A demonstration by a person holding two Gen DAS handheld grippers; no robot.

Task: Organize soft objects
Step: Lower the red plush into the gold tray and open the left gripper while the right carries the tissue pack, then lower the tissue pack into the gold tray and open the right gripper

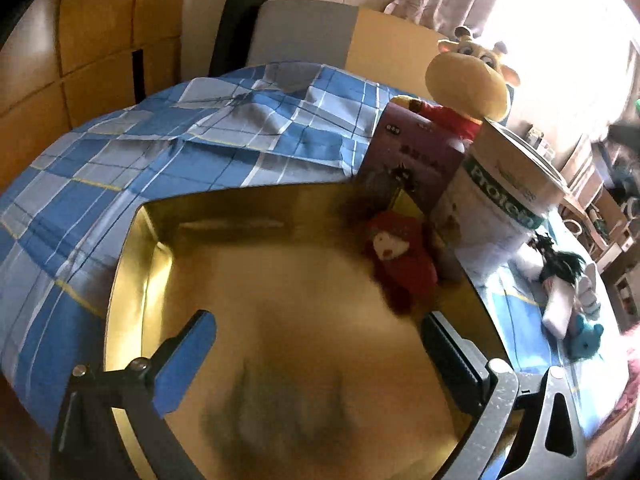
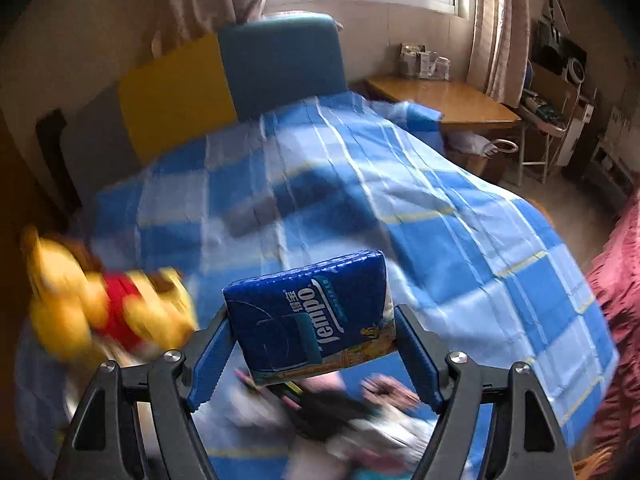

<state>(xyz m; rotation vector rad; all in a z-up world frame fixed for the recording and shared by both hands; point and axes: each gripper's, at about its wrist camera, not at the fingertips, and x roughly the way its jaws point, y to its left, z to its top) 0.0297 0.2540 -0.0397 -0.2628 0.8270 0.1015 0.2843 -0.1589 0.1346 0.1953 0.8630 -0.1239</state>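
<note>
My left gripper [image 1: 320, 356] hung over the gold-lined box [image 1: 132, 240] on the bed [image 1: 100, 168], fingers [image 1: 188, 344] spread wide, nothing between them. A small red plush doll [image 1: 400, 256] lay inside the box at its far right corner, against the wall. Behind that corner stood a purple carton [image 1: 416, 160], a protein tub [image 1: 496, 204] and a giraffe plush [image 1: 472, 80]. A few more soft toys [image 1: 568, 292] lay on the bed's right edge. My right gripper [image 2: 316, 344] pinched a blue Tempo tissue pack [image 2: 308, 312] above the checked sheet [image 2: 440, 220]; view blurred.
</note>
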